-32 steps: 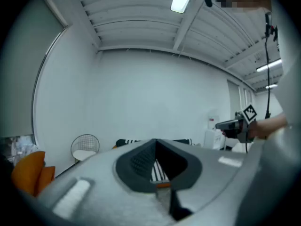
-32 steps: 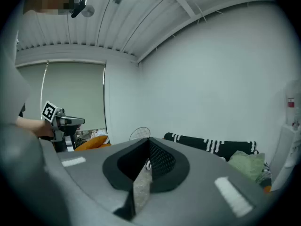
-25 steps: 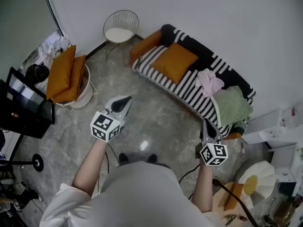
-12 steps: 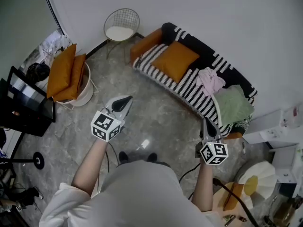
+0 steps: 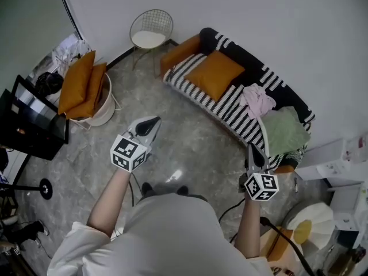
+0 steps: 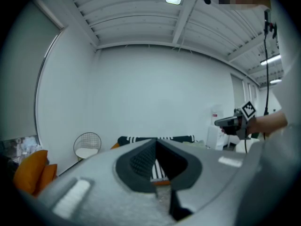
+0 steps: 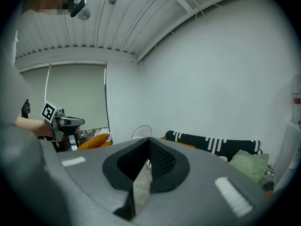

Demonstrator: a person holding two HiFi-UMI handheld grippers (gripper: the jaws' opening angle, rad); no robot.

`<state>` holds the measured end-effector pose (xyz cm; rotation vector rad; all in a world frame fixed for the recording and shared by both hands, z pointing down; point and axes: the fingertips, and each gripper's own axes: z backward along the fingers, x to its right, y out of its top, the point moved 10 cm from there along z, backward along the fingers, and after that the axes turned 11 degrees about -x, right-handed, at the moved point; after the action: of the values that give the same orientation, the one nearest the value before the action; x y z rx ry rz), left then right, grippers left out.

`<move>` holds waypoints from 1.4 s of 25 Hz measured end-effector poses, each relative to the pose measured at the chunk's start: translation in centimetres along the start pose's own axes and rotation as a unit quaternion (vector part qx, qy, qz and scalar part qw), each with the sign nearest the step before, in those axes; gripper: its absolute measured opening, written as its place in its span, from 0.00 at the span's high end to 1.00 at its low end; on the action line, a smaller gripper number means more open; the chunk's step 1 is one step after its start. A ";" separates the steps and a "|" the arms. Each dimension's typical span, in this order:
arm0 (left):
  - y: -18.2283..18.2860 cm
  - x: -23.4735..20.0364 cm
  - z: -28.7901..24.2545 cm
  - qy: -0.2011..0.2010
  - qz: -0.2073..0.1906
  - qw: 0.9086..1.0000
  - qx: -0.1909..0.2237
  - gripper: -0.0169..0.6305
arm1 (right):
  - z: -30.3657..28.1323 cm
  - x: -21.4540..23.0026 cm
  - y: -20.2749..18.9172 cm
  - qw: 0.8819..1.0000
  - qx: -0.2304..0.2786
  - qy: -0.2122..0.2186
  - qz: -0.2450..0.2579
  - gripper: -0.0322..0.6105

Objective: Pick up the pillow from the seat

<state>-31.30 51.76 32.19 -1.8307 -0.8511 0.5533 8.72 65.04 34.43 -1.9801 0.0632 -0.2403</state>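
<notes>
Because the person stands on the floor well apart from the striped sofa [image 5: 229, 107], neither tool has anything to grip yet, which would explain why the left gripper [image 5: 148, 124] and the right gripper [image 5: 253, 156] are both held out in front, aimed roughly toward the sofa, each with its jaws pressed together and nothing between them. The pillow [image 5: 215, 73] to be picked up is the orange one lying on the sofa seat near the left end, its far edge tipped up against the black-and-white backrest, out of reach of either gripper. It lies clear of the sofa's other load: one crumpled pink cloth [image 5: 256, 100] near the middle and one pale green cushion [image 5: 283, 131] toward the right end, so a grasp at the pillow's near edge looks unobstructed. By my reckoning the task is only at the approach, and the jaws will have to spread before closing on the fabric. Counting orange cushions, there are three: one on the sofa and two orange cushions [image 5: 79, 85] standing upright in a white basket [image 5: 105, 111] at the left. One wire chair [image 5: 150, 32] stands beside the sofa's left arm.
</notes>
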 end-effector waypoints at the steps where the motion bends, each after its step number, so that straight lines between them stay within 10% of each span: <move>1: 0.0 0.3 -0.3 0.003 0.002 1.000 0.000 0.98 | -0.1 0.5 0.0 1.000 -0.001 0.003 0.001 0.95; 35: 2.1 0.2 -10.8 -0.015 0.012 1.000 -0.011 0.98 | -6.3 7.4 1.3 1.000 -0.029 0.011 0.003 0.94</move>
<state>-22.98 44.91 34.50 -1.8600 -0.8588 0.5892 14.83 57.67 36.79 -2.0340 0.0915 -0.2587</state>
